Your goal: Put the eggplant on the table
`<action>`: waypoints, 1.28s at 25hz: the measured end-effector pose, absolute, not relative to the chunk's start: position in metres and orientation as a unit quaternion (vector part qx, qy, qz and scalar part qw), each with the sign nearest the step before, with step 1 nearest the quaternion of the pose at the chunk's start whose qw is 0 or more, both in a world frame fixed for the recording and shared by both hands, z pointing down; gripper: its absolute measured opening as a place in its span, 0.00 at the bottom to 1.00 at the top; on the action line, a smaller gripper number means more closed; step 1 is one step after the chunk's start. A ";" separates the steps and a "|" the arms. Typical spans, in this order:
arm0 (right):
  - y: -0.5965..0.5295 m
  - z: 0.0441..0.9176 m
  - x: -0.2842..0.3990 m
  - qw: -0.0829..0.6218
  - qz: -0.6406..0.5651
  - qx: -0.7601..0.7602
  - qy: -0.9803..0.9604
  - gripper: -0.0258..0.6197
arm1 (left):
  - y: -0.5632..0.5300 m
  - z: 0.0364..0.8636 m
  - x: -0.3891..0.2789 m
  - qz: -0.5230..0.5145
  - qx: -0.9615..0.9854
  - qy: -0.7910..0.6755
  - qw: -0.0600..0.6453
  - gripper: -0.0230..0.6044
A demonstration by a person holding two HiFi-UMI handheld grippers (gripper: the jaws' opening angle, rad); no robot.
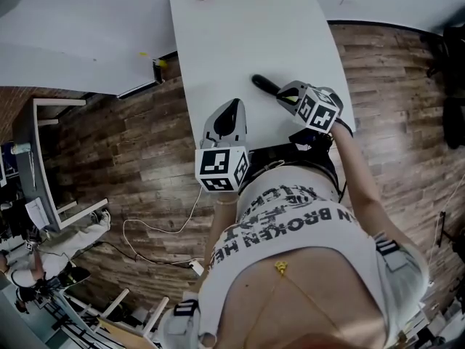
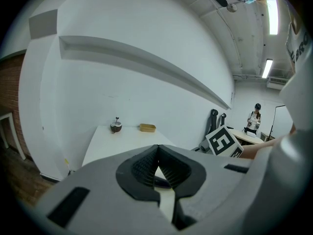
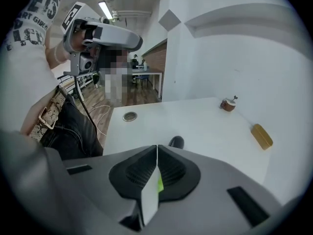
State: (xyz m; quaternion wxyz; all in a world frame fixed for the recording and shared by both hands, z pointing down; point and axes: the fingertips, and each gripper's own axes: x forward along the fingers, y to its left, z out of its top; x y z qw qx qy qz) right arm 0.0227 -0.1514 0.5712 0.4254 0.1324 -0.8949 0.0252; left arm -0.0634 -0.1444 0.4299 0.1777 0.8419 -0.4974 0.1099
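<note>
head view down onto a brown plank floor (image 1: 123,144), with a loose white cable (image 1: 156,231) on the boards. beyond it, white wall (image 2: 146,48) with a long ledge, seen in the left gripper view. running away from the body, a long white table (image 1: 240,35), mostly bare, with a round grommet (image 3: 129,116) set into its near part. far off in the room, another desk with a person (image 2: 255,119) standing by it.

over the near end of the table, left gripper (image 1: 231,109) (image 2: 157,154) held just left of the right one, jaws clenched together with nothing between them. right gripper (image 1: 285,96) (image 3: 156,153) angled down near the table's right edge, jaws clamped on the green stem end of the eggplant (image 1: 265,85) (image 3: 176,142). dark body of the eggplant pointing out past the jaws over the white top; resting or lifted, cannot tell.

at the far end of the table, well apart from both grippers, a small round brown cup (image 2: 116,126) (image 3: 228,104) and beside it a flat yellow block (image 2: 147,128) (image 3: 262,136).
</note>
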 end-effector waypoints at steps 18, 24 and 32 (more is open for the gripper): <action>-0.154 0.481 0.002 0.255 0.010 0.171 -0.952 0.06 | -0.151 0.421 -0.049 0.103 0.855 -0.480 0.171 0.03; -0.159 0.438 0.001 0.172 0.009 0.195 -0.966 0.06 | -0.155 0.409 -0.041 0.094 0.862 -0.473 0.157 0.03; -0.156 0.389 -0.001 0.073 0.005 0.201 -0.977 0.06 | -0.163 0.387 -0.035 0.076 0.872 -0.465 0.131 0.03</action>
